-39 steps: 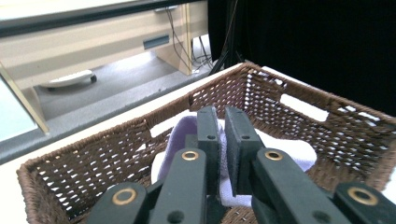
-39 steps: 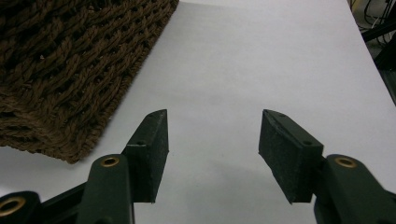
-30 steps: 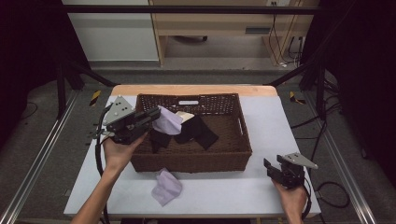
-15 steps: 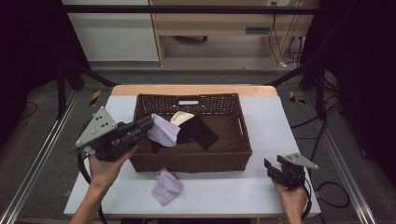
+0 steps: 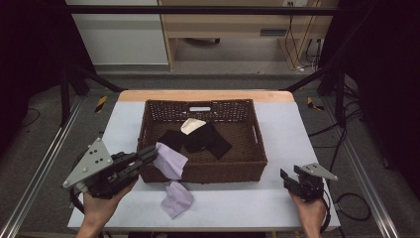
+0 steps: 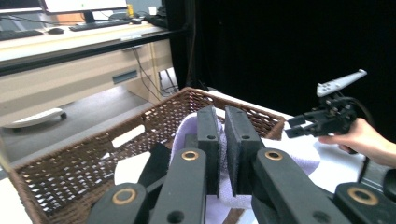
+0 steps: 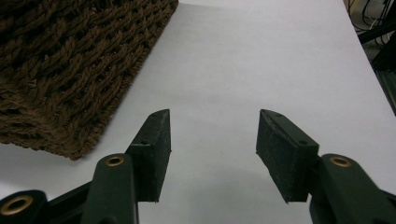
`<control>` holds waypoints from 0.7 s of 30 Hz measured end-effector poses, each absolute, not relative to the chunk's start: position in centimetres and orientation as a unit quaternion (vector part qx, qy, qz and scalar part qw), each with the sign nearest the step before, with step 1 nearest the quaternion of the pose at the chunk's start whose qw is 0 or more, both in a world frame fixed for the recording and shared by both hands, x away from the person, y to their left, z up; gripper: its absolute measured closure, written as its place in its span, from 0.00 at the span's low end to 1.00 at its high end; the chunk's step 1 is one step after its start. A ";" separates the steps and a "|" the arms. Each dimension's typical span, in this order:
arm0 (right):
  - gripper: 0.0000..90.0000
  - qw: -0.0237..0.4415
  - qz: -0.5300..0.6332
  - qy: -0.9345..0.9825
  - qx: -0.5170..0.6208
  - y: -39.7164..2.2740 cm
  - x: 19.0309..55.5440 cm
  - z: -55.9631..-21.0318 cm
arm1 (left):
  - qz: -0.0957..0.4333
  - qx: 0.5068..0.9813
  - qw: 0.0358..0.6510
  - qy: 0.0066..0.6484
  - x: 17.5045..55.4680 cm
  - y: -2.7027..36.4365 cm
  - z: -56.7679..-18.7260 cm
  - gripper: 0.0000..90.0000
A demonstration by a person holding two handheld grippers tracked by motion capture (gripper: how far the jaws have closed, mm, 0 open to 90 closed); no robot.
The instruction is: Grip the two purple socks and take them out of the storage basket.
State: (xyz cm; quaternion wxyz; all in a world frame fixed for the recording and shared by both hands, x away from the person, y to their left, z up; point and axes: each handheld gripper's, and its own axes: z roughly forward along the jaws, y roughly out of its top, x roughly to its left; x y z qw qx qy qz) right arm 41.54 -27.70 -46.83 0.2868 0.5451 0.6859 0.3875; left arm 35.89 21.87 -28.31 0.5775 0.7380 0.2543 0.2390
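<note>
A lilac cloth (image 5: pixel 171 159) is hanging over the wicker basket's (image 5: pixel 254 130) front left corner, pinched tight in the left gripper (image 5: pixel 150 154). Inside the basket, black garments (image 5: pixel 205 140) and a cream cloth (image 5: pixel 191 125) are lying. A second lilac cloth (image 5: pixel 176 199) is resting near the table's (image 5: pixel 292 124) front edge. The right gripper (image 7: pixel 212 154), jaws spread wide, is waiting at the front right corner.

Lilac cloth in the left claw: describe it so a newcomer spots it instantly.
Start at the brown wicker basket in the middle of the white table. At its near left corner, the left claw is shut on a lilac cloth hanging over the rim. A second lilac cloth lies flat on the table just below; the held one is lifted and pinched.
</note>
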 end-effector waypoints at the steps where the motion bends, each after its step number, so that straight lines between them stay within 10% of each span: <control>1: 0.50 0.287 0.387 0.685 0.546 -27.7 41.5 -46.9 | 0.236 0.739 0.577 0.255 35.7 21.9 -28.6 0.94; 21: 0.50 0.286 0.385 0.689 0.543 -27.5 41.5 -46.9 | 0.167 0.792 0.515 0.282 37.1 19.3 -36.5 0.94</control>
